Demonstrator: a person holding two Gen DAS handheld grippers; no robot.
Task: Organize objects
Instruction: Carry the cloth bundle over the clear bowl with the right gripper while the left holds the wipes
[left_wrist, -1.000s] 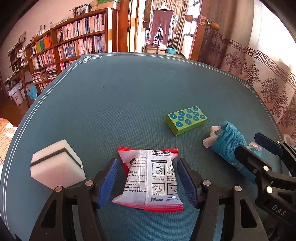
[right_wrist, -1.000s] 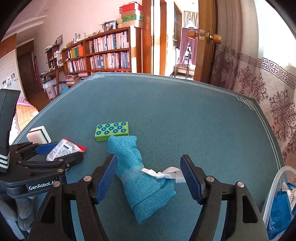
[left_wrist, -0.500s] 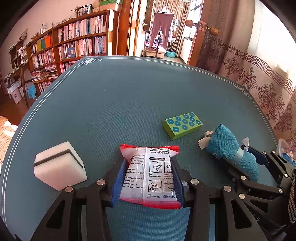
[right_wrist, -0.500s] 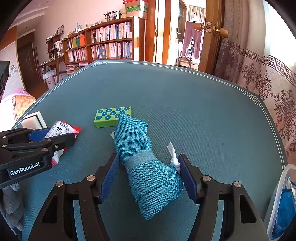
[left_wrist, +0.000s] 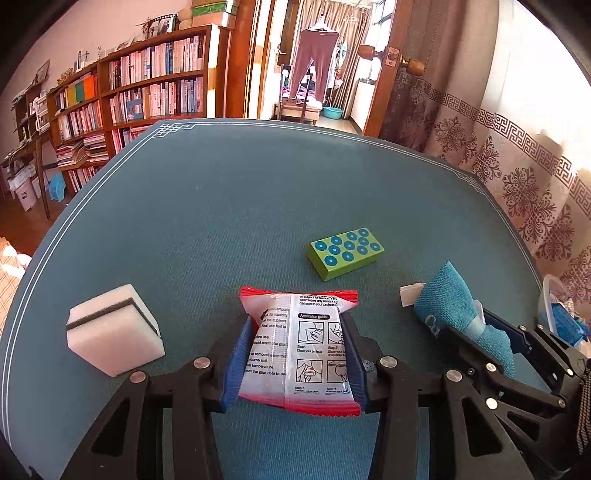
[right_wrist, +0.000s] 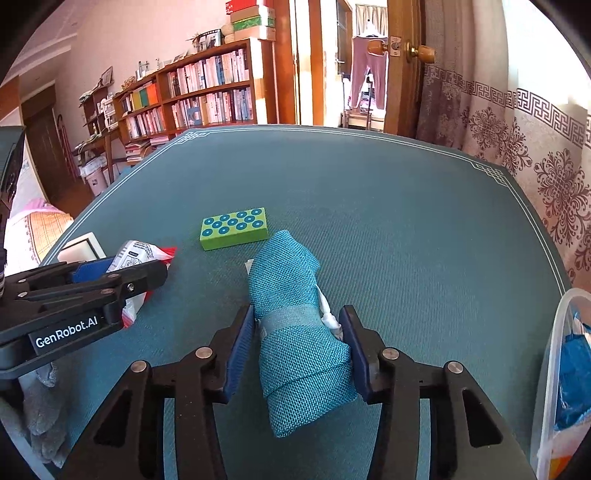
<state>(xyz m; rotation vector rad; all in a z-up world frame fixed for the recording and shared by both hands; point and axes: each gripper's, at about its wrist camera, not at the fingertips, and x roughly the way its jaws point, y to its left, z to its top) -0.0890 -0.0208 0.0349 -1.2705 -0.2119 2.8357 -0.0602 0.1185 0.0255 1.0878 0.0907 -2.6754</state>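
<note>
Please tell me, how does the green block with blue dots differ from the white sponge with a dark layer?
The green rectangular block with blue dots is flat and colourful; the white foam sponge with a dark layer is taller and plain. The block looks hard, the sponge soft. Both lie on the teal tablecloth, ungripped.

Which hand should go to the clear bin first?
Right. The right gripper, jaws closing on the teal cloth roll between them, sits beside the clear bin at the table's right edge. The left gripper, clamping the packet, is farther away.
</note>
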